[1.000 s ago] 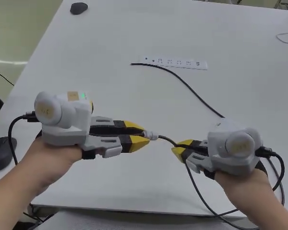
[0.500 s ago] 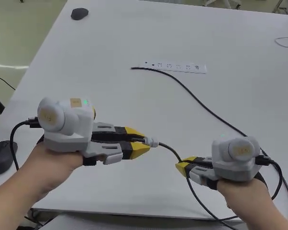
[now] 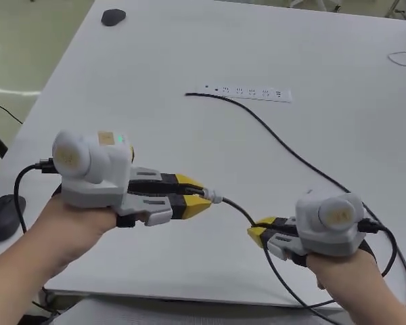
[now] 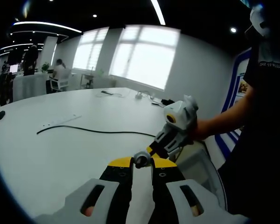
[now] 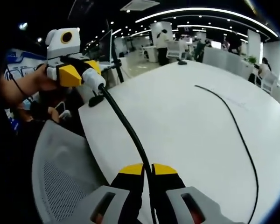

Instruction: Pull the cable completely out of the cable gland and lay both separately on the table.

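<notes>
Pinching black cable [image 3: 238,206] w/ right gripper [image 3: 252,230], jaws narrow and closed on it, low over near edge of table [image 3: 189,261]. Clamping white cable gland [image 3: 215,197] w/ left gripper [image 3: 206,198], jaws closed on it, up off the surface, just left of right gripper. Seeing cable not yet out of cable gland, sagging btwn the two tips. Following rest of cable across table to its end beside white power strip [image 3: 247,91]. Spotting dark mouse [image 3: 113,16] at far corner.
</notes>
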Available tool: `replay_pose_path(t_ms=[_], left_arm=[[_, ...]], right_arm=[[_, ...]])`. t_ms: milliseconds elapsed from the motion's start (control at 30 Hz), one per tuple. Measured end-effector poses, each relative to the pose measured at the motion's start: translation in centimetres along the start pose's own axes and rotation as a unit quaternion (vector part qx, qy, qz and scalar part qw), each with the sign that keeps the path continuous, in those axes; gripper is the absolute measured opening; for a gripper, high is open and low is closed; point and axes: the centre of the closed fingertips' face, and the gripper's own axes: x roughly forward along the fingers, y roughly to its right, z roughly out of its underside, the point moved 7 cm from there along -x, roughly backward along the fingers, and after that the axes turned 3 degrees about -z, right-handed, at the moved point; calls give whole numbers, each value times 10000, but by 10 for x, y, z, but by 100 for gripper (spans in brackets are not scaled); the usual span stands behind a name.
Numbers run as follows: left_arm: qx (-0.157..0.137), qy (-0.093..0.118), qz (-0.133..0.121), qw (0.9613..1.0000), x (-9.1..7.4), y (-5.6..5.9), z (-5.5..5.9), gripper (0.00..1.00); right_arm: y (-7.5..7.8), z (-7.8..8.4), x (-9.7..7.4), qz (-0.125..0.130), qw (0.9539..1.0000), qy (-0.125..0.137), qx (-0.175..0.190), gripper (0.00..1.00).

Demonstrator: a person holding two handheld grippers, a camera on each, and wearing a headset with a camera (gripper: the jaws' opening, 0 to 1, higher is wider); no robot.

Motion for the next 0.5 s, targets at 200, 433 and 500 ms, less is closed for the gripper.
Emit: replay_pose_path(t_ms=[200, 433, 500], left_arm=[[-16, 10, 1, 10000, 0, 0, -1, 15], [-24, -24, -1, 10000, 1, 0, 0, 15], [-27, -35, 1, 10000, 1, 0, 1, 15]], right_arm=[[-1, 0, 1, -29, 9999, -17, -126, 2], [-3, -7, -3, -115, 9992, -33, -388, 12], [-8, -16, -6, -178, 9973, 53, -706, 15]])
